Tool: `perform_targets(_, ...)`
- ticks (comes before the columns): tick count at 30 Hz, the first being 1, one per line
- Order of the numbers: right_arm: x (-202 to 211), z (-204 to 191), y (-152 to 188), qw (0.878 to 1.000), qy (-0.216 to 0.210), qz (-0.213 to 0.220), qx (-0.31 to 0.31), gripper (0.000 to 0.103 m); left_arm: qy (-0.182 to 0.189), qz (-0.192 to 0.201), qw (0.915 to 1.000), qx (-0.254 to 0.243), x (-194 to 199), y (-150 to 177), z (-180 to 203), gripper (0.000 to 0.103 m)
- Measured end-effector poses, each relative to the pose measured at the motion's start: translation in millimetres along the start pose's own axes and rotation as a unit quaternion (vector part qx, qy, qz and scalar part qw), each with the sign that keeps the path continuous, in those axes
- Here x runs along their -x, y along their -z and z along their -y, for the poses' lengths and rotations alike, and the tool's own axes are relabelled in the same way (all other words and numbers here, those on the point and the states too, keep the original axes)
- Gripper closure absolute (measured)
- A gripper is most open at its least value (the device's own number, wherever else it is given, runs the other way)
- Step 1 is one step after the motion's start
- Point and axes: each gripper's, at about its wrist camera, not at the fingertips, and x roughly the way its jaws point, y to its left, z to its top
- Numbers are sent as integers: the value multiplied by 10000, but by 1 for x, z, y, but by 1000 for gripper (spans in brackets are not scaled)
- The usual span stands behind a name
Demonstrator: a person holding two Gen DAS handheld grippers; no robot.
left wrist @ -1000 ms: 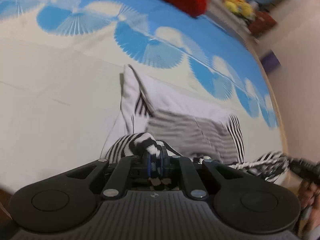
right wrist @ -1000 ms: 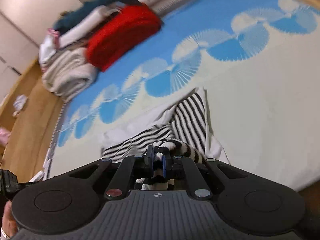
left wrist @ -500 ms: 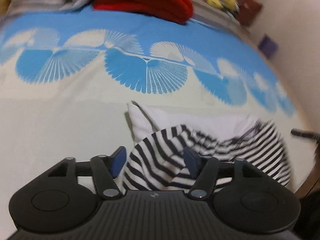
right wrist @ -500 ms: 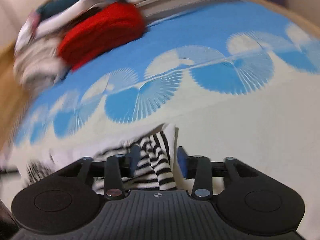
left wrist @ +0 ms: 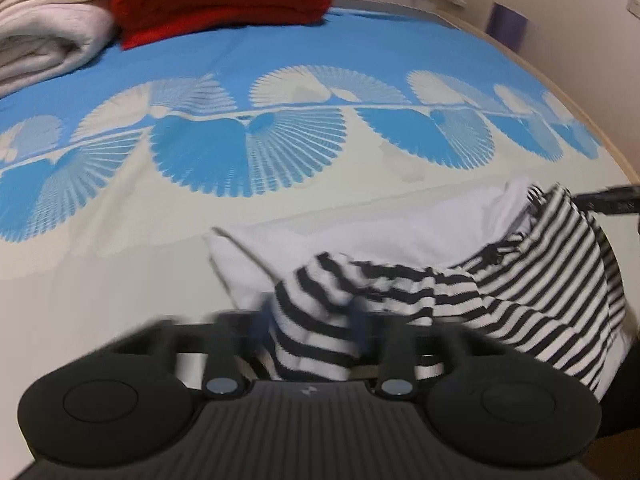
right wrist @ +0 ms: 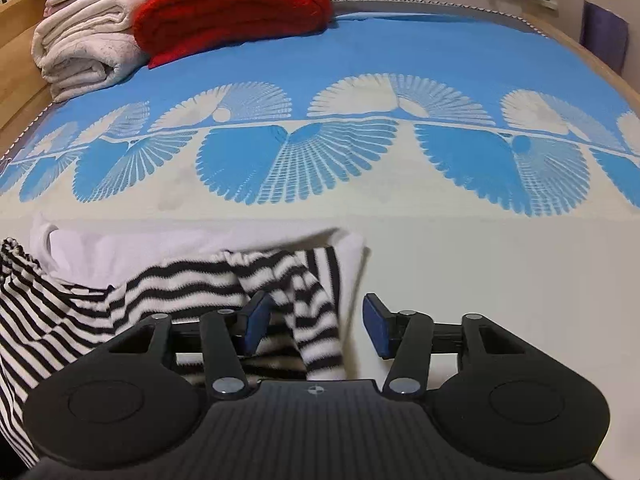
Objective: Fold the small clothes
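The striped garment [left wrist: 460, 292] lies crumpled on the bed [left wrist: 120, 300], near its front edge, black-and-white stripes over a white part behind. Its long axis runs side to side across the bed, parallel to the row of blue fans on the cover.

In the left wrist view the left gripper [left wrist: 310, 320] has its fingers spread, blurred, with a striped fold lying between them; whether either finger touches the cloth cannot be told. The rest of the garment trails off to the right of these fingers. This view alone shows a dark bar [left wrist: 608, 200] at the garment's far right end.

In the right wrist view the right gripper [right wrist: 316, 324] is sharp: blue-padded fingers wide apart, a striped end hanging between them close to the left finger [right wrist: 256, 320], the bulk spreading leftward. Only here is the wooden bed frame [right wrist: 20, 12] visible beside the folded white blanket [right wrist: 84, 48] and red blanket [right wrist: 236, 8], both well beyond the fingers.
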Motion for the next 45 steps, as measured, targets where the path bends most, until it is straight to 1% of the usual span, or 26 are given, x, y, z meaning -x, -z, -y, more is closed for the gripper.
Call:
perform_targets(1,-3,-3,-3,9999,-142,-70,58,80,-5,52,10000,-32,1,-2,-1,102)
perform_targets(2,-4,-6,-6,9997,-174,-62,131,98,-85,231,9997,-47,5,-5,-3,102)
perform_targets(4,3,-6,-16,9996,-67,289,-31,98,-218,733,9967,260,19,-13,-16,102)
perform_targets(7,26,4,-33,9893,-224,1243,-725,99,-707,1251,9848,980,26,-21,-35,102)
perform_targets(9,22,-5,-40,9862,33,1537,-609,99,-1093,1211,9828,861,13,-29,-31,102)
perform_targets(10,13,-9,-42,9880,179,1439,-541,99,-1244,1102,9831,764,4,-31,-28,102)
perform_targets(12,-19,-17,-44,9941,463,879,-430,99,-1437,486,9859,702,-29,-35,-28,102)
perform_targets(14,-54,-23,-42,9963,810,177,-210,99,-1453,-278,9865,697,-63,-31,-31,101)
perform_targets(15,-64,-25,-42,9960,876,-1,-156,99,-1448,-506,9858,678,-74,-29,-32,101)
perform_targets(16,-70,-28,-43,9959,894,-70,-137,99,-1464,-544,9855,661,-79,-30,-33,101)
perform_targets(18,-68,-33,-50,9953,952,101,-113,99,-1514,-246,9848,813,-73,-38,-37,102)
perform_targets(21,-39,-35,-66,9908,627,1143,-358,99,-1544,532,9777,1323,-51,-50,-51,102)
perform_targets(23,-33,-38,-69,9862,708,1479,-237,99,-1649,612,9750,1359,-53,-56,-53,102)
perform_targets(25,-50,-40,-68,9898,837,1144,-175,98,-1660,87,9789,1185,-76,-53,-50,101)
perform_targets(26,-66,-41,-65,9934,910,694,-89,97,-1599,-398,9801,1104,-91,-48,-48,96)
perform_targets(27,-86,-43,-59,9949,1008,85,57,97,-1635,-636,9798,964,-99,-41,-45,96)
perform_targets(28,-99,-44,-52,9926,1161,-318,173,95,-1807,-521,9797,694,-96,-42,-38,87)
perform_targets(30,-93,-45,-51,9919,1220,-226,256,83,-1908,-587,9777,650,-87,-47,-35,74)
perform_targets(31,-86,-44,-53,9926,1196,-145,164,78,-1784,-619,9784,843,-82,-47,-41,60)
perform_targets(32,-76,-41,-54,9938,1105,-63,-43,70,-1575,-635,9799,1046,-72,-46,-45,52)
perform_targets(33,-65,-37,-54,9949,967,-55,-276,64,-1417,-640,9810,1159,-62,-43,-50,52)
perform_targets(36,-33,-17,-47,9934,615,-361,-898,63,-1332,-967,9755,1462,-28,-34,-59,52)
perform_targets(39,8,-8,-32,9903,226,-395,-1312,63,-800,-787,9734,1998,21,-12,-71,51)
perform_targets(42,37,0,-7,9887,85,-449,-1425,61,-159,-661,9640,2570,53,26,-78,50)
perform_targets(44,47,6,13,9867,31,-565,-1526,61,-52,-708,9592,2738,57,54,-75,50)
perform_targets(45,49,9,23,9849,17,-626,-1612,61,0,-907,9539,2860,51,69,-74,50)
